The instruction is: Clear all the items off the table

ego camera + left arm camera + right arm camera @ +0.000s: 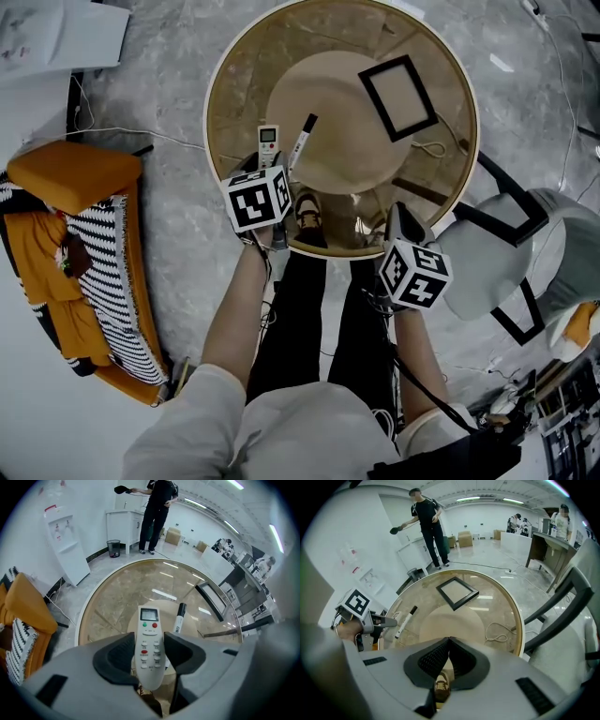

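Note:
A white remote control (268, 141) (149, 639) lies near the left front of the round glass table (214, 103). My left gripper (269, 172) (149, 644) straddles its near end, and both pads lie against its sides. A black-capped white marker (302, 141) (179, 618) (405, 617) rests just right of the remote. Farther back right lies a black picture frame (376, 108) (446, 598), and a thin cord (431, 148) (497, 631) curls near the right rim. My right gripper (400, 225) (449, 641) hovers at the table's near right edge, shut with nothing between its fingers.
A grey chair (525, 253) stands close to the table's right side. An orange seat with a striped cloth (94, 262) is on the left. My legs and shoes show through the glass. A person (157, 513) stands far off by a white counter.

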`<state>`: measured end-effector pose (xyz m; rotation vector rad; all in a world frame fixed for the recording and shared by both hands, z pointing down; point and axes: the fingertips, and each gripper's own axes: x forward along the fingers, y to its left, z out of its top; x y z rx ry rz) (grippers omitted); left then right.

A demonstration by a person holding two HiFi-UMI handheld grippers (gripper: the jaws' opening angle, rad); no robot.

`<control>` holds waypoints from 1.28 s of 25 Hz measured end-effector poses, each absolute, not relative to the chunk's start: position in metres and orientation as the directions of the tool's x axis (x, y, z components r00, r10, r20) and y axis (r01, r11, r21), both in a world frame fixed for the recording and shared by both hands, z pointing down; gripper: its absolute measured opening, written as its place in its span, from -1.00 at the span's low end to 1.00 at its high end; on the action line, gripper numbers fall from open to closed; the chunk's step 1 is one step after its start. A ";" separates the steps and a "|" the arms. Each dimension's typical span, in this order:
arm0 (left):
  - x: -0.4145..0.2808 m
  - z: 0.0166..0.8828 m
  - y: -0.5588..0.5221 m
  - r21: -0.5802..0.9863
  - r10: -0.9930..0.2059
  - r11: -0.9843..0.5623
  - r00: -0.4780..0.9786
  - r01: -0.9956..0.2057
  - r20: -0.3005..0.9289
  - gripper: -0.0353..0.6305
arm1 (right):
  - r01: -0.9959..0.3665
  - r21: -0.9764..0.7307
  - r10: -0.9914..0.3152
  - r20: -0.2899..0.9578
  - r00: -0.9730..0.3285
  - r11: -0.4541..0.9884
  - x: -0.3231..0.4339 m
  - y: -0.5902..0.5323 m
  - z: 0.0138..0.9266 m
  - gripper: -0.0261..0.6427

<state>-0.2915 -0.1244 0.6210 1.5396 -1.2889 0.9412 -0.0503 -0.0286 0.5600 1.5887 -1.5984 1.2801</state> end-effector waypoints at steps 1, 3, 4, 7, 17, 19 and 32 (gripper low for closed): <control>-0.292 0.617 -0.124 0.157 -0.309 -0.065 0.170 -0.985 0.936 -0.29 | -0.957 -0.245 -0.448 0.881 -0.153 -0.154 -0.049 -0.028 0.556 -0.85; -0.292 0.607 -0.122 0.154 -0.312 -0.076 0.170 -0.985 0.935 -0.29 | -0.954 -0.247 -0.460 0.876 -0.145 -0.168 -0.046 -0.027 0.548 -0.85; -0.292 0.603 -0.121 0.153 -0.313 -0.083 0.172 -0.985 0.934 -0.29 | -0.953 -0.248 -0.467 0.873 -0.141 -0.175 -0.045 -0.026 0.544 -0.85; -0.288 0.588 -0.120 0.153 -0.320 -0.108 0.180 -0.982 0.930 -0.29 | -0.946 -0.252 -0.490 0.863 -0.124 -0.204 -0.041 -0.023 0.533 -0.85; -0.226 0.528 -0.084 0.213 -0.296 -0.256 0.287 -0.943 0.911 -0.29 | -0.905 -0.261 -0.536 0.843 -0.044 -0.336 -0.009 0.014 0.495 -0.85; -0.204 0.517 -0.077 0.235 -0.284 -0.307 0.324 -0.922 0.902 -0.29 | -0.892 -0.260 -0.549 0.835 -0.015 -0.371 0.000 0.022 0.487 -0.85; -0.043 0.452 -0.011 0.310 -0.138 -0.621 0.489 -0.720 0.861 -0.30 | -0.719 -0.255 -0.547 0.812 0.204 -0.647 0.106 0.113 0.441 -0.85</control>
